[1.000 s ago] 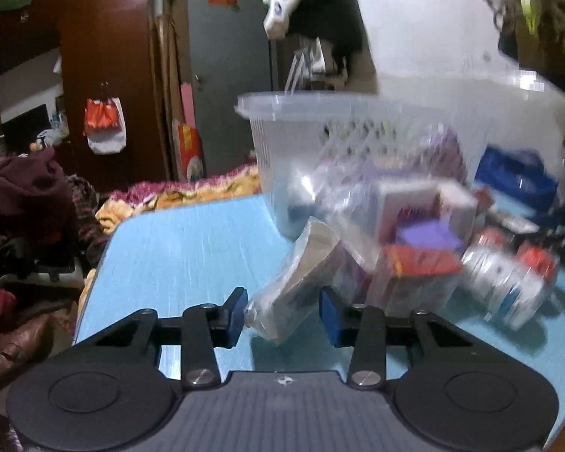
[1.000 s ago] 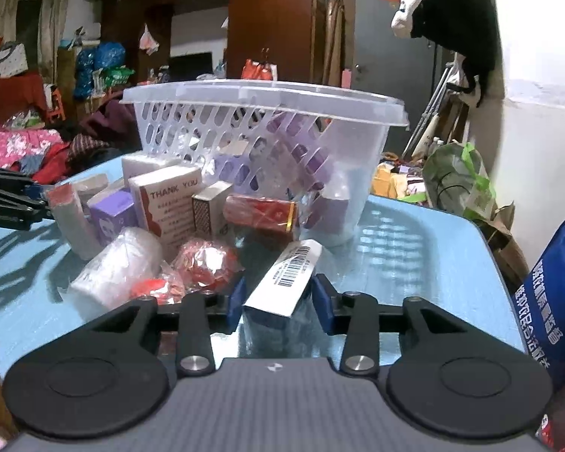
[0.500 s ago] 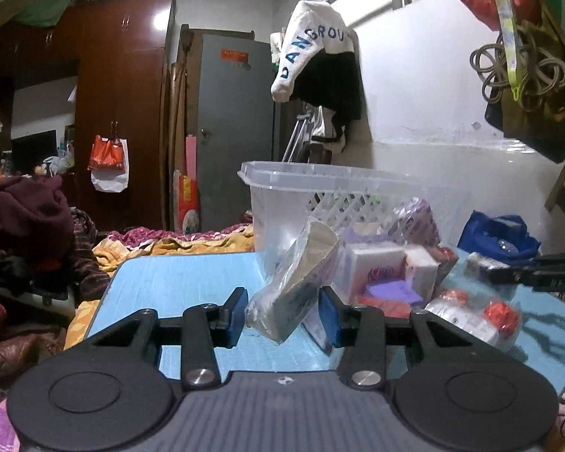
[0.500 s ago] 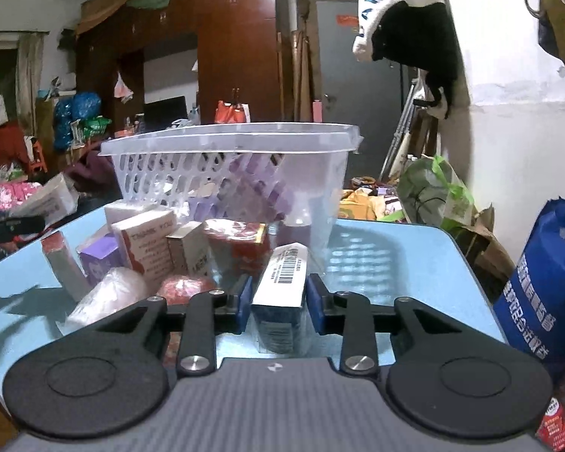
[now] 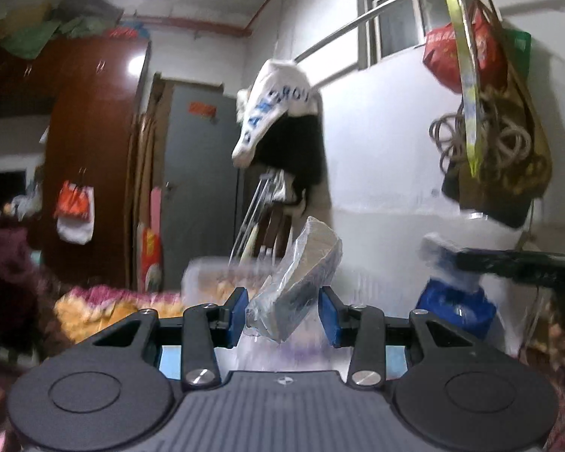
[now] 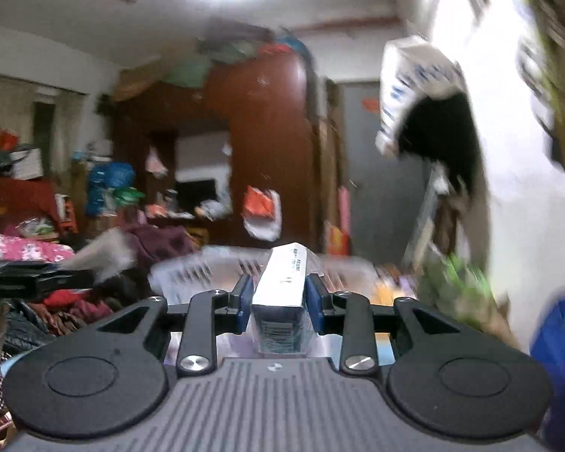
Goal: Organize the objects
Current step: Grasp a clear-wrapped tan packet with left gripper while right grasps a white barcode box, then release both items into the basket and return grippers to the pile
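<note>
The left hand-held gripper (image 5: 282,316) pinched a grey packet in clear plastic wrap (image 5: 301,282) between its blue pads (image 5: 237,310). The packet leaned up and to the right, its top end well above the fingertips, with loose plastic hanging below it. Just past the fingertips, low in the left wrist view, the blurred rim of the white plastic basket (image 5: 211,271) showed. At the far right of that view the other gripper's dark body (image 5: 519,267) reached in, carrying something pale at its tip.

The right hand-held gripper (image 6: 278,301) was pressed shut on a long white box (image 6: 282,286), held lengthwise so that its near end faced the camera and its far end pointed over the basket (image 6: 192,275). The box sat squarely between the blue pads (image 6: 314,303), both of which touched its sides. At the left edge of the right wrist view the left gripper's body (image 6: 30,278) came in, its packet a grey blur.

Behind, a dark wooden wardrobe (image 6: 267,143), a grey door (image 5: 199,173) and a white and black jacket (image 5: 278,120) hanging on the wall were visible.
</note>
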